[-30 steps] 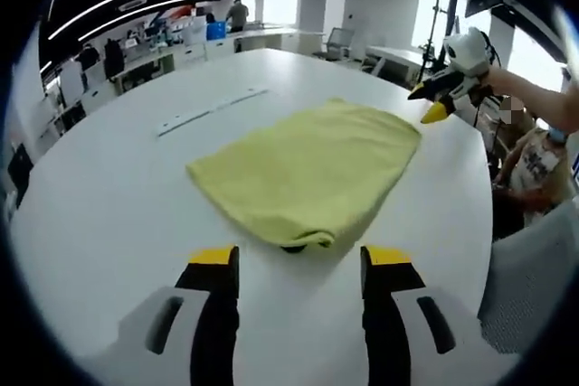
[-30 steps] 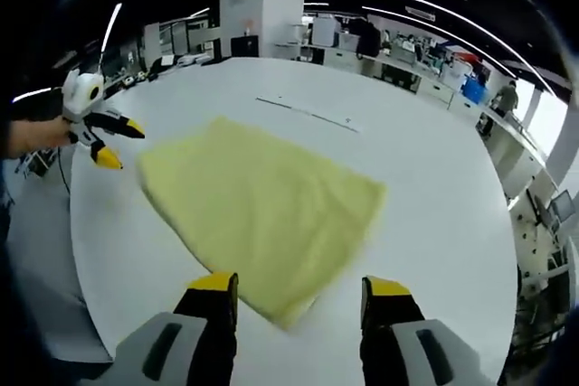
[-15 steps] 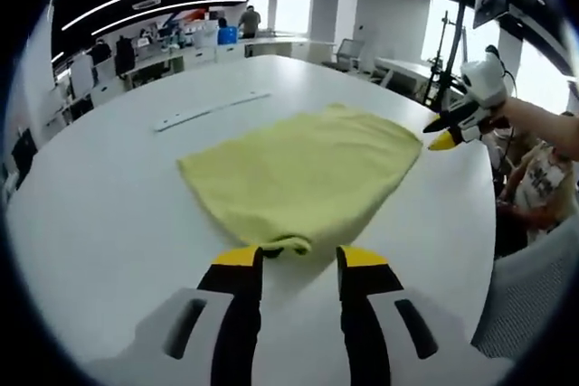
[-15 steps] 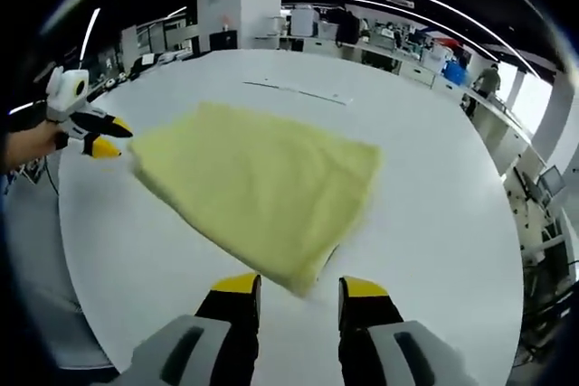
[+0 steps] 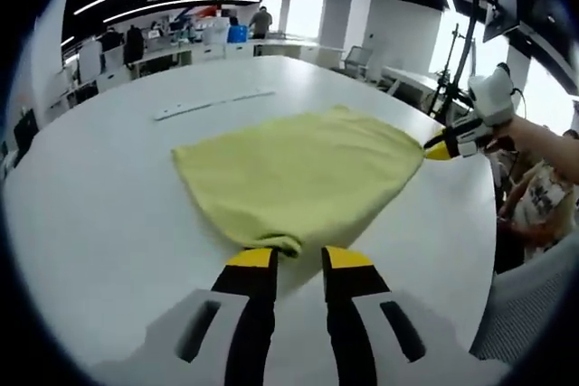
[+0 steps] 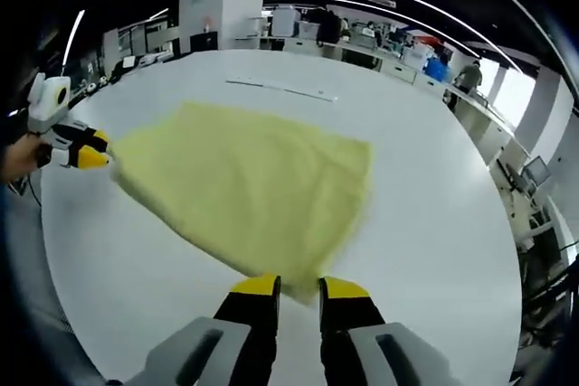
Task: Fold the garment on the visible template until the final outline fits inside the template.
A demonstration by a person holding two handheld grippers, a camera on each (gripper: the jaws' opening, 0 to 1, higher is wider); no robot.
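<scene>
One yellow garment (image 5: 303, 178) on one round white table (image 5: 99, 214). Two grippers at the garment's edge: left gripper (image 5: 297, 258) at one corner, right gripper (image 6: 297, 287) at another. One pale strip (image 5: 210, 104) on the table beyond the garment. One person's hand (image 6: 20, 158), behind the far gripper.

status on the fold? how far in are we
Early. Done: yellow garment lies spread flat on the white table. In hand: left gripper and right gripper have each narrowed onto a corner; whether they're pinching is unclear. Left: every fold. No template outline is discernible.
</scene>
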